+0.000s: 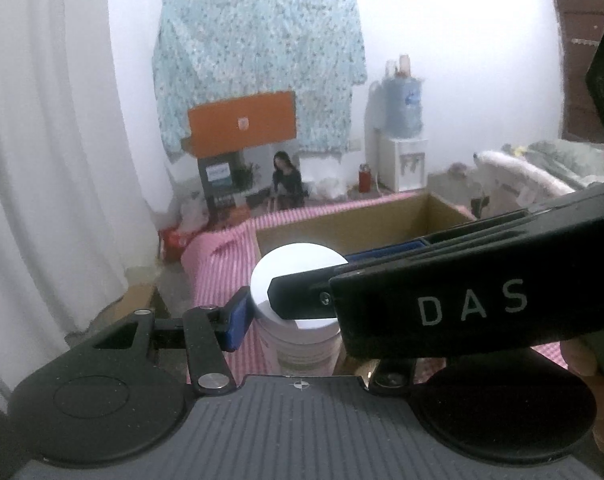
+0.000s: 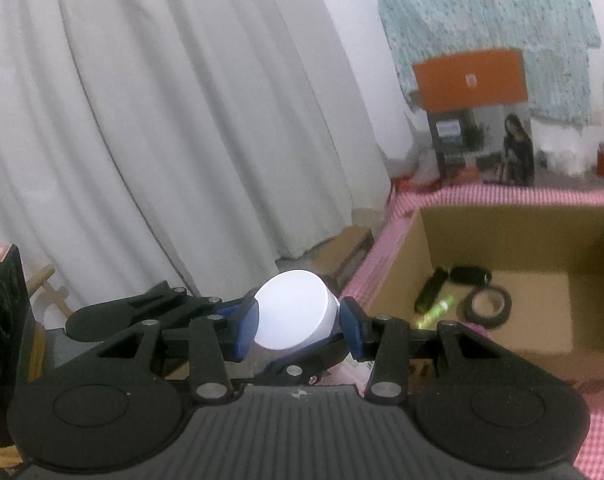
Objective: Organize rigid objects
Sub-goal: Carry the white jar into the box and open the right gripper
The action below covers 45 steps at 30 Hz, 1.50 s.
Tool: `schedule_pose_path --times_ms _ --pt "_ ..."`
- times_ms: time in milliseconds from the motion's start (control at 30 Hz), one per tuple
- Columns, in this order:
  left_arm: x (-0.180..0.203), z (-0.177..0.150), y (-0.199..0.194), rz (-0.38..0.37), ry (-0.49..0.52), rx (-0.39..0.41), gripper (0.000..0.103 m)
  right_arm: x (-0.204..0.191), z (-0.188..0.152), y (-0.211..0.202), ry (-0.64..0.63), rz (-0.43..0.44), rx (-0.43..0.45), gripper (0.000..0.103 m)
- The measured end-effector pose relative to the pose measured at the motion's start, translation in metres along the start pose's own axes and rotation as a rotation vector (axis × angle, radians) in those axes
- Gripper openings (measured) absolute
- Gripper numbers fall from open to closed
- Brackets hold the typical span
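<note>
A white jar with a flat white lid (image 1: 298,280) is held by both grippers. My left gripper (image 1: 290,316) is shut on its body; only its left blue pad (image 1: 238,322) shows, the other is hidden behind my right gripper (image 1: 441,300), which crosses from the right. In the right wrist view my right gripper (image 2: 300,322) is shut on the jar's lid (image 2: 292,310), blue pads on both sides. An open cardboard box (image 2: 497,232) stands to the right on the pink checked cloth (image 2: 393,236), holding a tape roll (image 2: 487,306), a green tube (image 2: 433,312) and dark objects (image 2: 469,276).
White curtains (image 2: 162,120) hang at the left. An orange-topped carton (image 2: 477,128) and a water dispenser (image 1: 401,136) stand by the far wall. A black box (image 2: 2,320) is at the left edge. The cloth's edge (image 1: 218,264) drops to the floor at the left.
</note>
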<state>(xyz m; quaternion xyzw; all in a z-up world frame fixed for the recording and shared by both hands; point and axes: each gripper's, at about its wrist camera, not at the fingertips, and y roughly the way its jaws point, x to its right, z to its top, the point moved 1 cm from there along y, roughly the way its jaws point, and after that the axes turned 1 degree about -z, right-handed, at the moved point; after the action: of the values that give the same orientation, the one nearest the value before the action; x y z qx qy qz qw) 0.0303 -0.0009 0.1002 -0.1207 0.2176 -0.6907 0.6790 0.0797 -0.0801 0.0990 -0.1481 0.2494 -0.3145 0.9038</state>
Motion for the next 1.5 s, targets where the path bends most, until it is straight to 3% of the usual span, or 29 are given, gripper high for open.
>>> schedule_pose_path --times_ms 333,700,1100,1500 --pt "0.008 0.052 0.026 -0.096 0.044 0.031 0.053 0.014 0.045 -0.015 -0.018 -0.038 0.065 0.048" --pt "0.025 0.096 0.129 -0.264 -0.019 -0.129 0.053 0.109 0.101 0.007 0.133 -0.118 -0.013 0.048" --pt "0.049 0.096 0.226 -0.26 0.011 -0.297 0.053 0.216 0.109 0.066 0.256 -0.168 -0.134 0.048" --pt "0.051 0.083 0.289 -0.247 0.011 -0.399 0.053 0.273 0.1 0.121 0.313 -0.187 -0.218 0.048"
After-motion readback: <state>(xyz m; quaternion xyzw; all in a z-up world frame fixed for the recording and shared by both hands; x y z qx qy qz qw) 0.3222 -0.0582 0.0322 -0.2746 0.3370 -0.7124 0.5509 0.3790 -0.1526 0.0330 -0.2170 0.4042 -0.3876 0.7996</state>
